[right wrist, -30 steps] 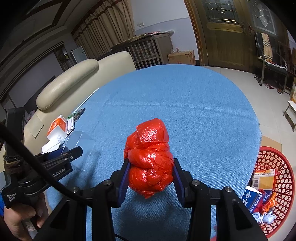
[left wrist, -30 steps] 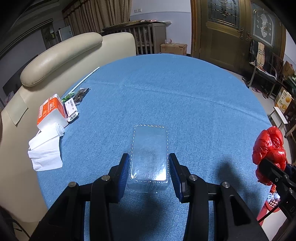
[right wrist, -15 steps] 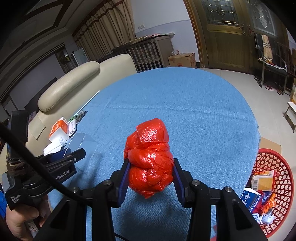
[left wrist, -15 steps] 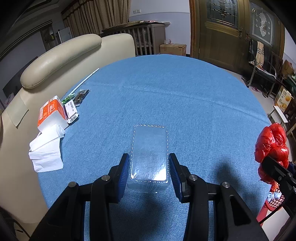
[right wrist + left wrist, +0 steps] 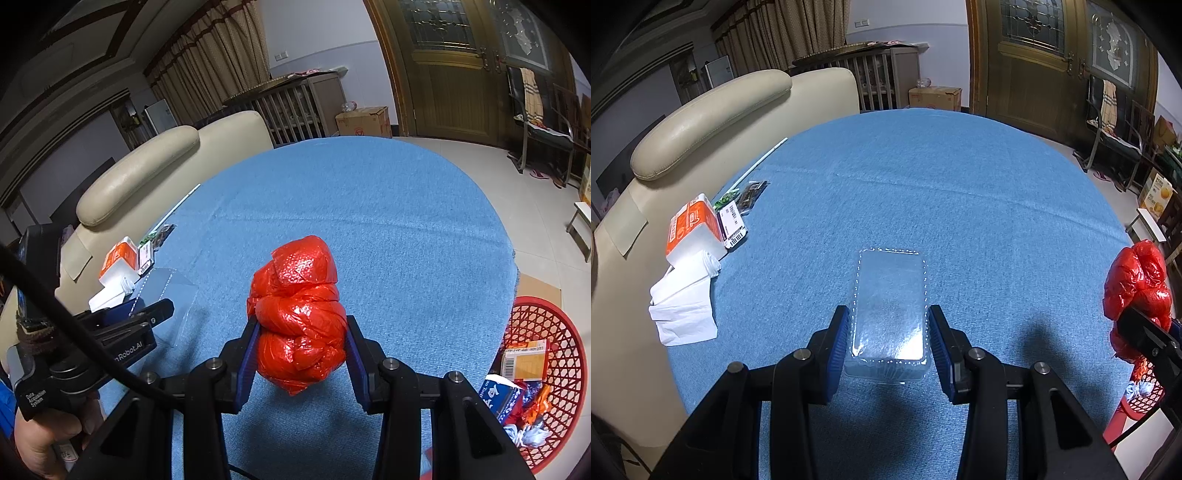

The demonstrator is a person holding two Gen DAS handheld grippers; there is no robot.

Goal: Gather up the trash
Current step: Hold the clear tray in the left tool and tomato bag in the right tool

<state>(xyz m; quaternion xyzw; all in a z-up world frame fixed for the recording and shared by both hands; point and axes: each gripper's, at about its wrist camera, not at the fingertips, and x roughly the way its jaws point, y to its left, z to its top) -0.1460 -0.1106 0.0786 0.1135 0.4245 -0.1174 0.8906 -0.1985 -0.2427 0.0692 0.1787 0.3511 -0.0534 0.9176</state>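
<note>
On the left wrist view, my left gripper (image 5: 889, 338) clamps a clear tray (image 5: 889, 314) by its near end, over the blue table (image 5: 960, 206); ahead the cloth is bare to its far edge, with tissues (image 5: 685, 306) near the left rim.

On the right wrist view, my right gripper (image 5: 300, 349) squeezes a red bag (image 5: 299, 314) above the table, with the red basket (image 5: 554, 332) on the floor just past the right edge.
</note>
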